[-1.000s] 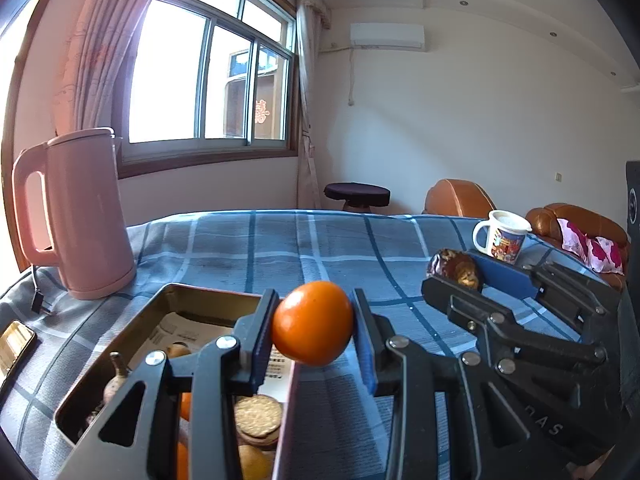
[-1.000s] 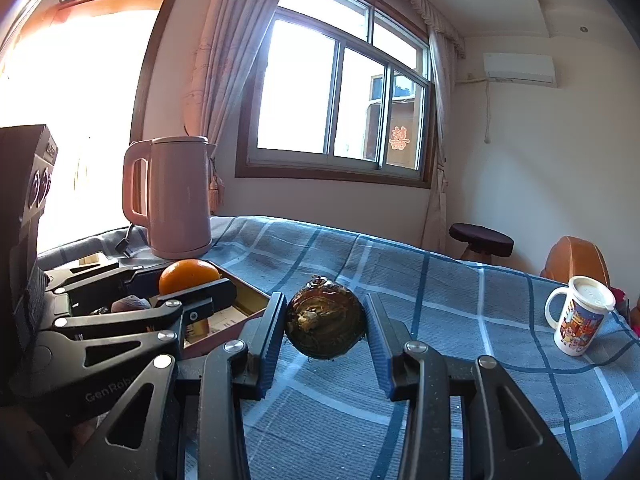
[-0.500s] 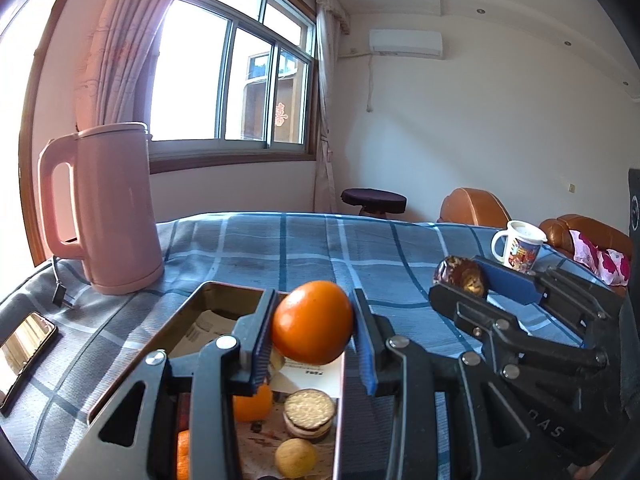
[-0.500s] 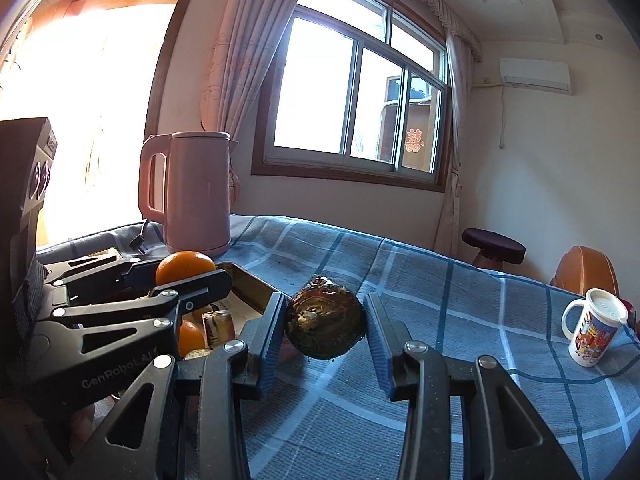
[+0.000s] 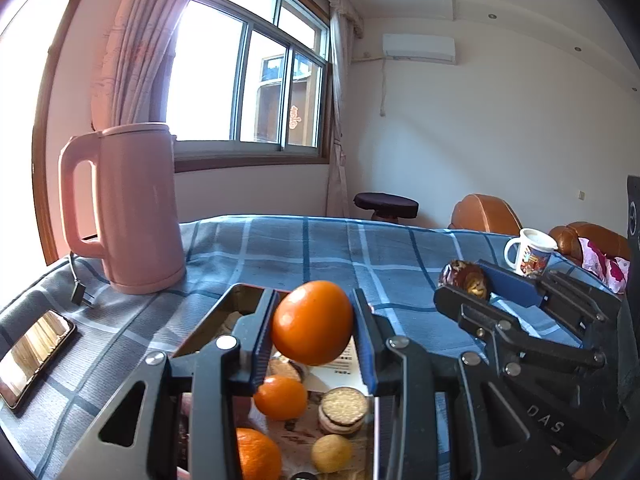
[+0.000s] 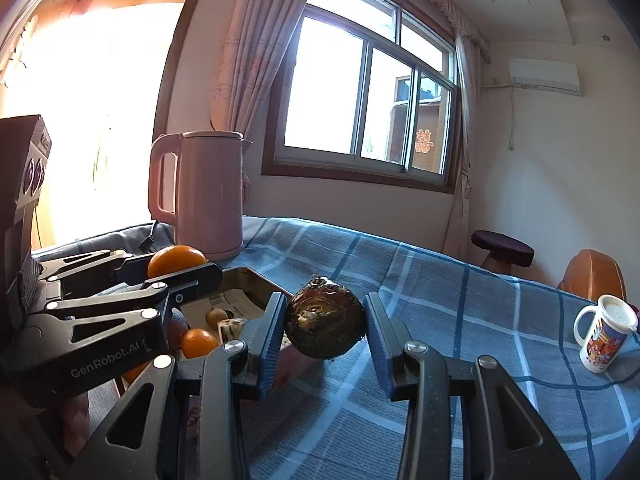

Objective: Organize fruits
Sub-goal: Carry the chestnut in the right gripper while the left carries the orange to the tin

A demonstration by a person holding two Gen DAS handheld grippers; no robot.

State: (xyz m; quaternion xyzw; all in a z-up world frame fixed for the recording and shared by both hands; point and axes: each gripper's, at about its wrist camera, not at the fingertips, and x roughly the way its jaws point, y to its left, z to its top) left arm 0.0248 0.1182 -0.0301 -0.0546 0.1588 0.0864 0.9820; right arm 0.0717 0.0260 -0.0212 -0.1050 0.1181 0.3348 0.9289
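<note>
My left gripper (image 5: 314,326) is shut on an orange (image 5: 312,322) and holds it above a shallow metal tin (image 5: 224,304). The tin holds two smaller oranges (image 5: 280,396), a small yellow fruit (image 5: 331,453) and biscuits (image 5: 344,408). My right gripper (image 6: 325,326) is shut on a dark brown mangosteen-like fruit (image 6: 325,326), held above the blue plaid cloth just right of the tin (image 6: 244,280). The left gripper and its orange (image 6: 176,260) show in the right wrist view; the right gripper with its brown fruit (image 5: 464,278) shows in the left wrist view.
A pink kettle (image 5: 128,208) stands behind the tin at the left, its cord trailing. A phone (image 5: 34,354) lies at the left table edge. A printed mug (image 5: 530,252) stands at the far right. A stool (image 5: 386,204) and brown chairs (image 5: 484,216) are beyond the table.
Both grippers have moved left and forward with their fruits. The left gripper's orange now hangs over the middle of the tin; more of the tin's contents show.
</note>
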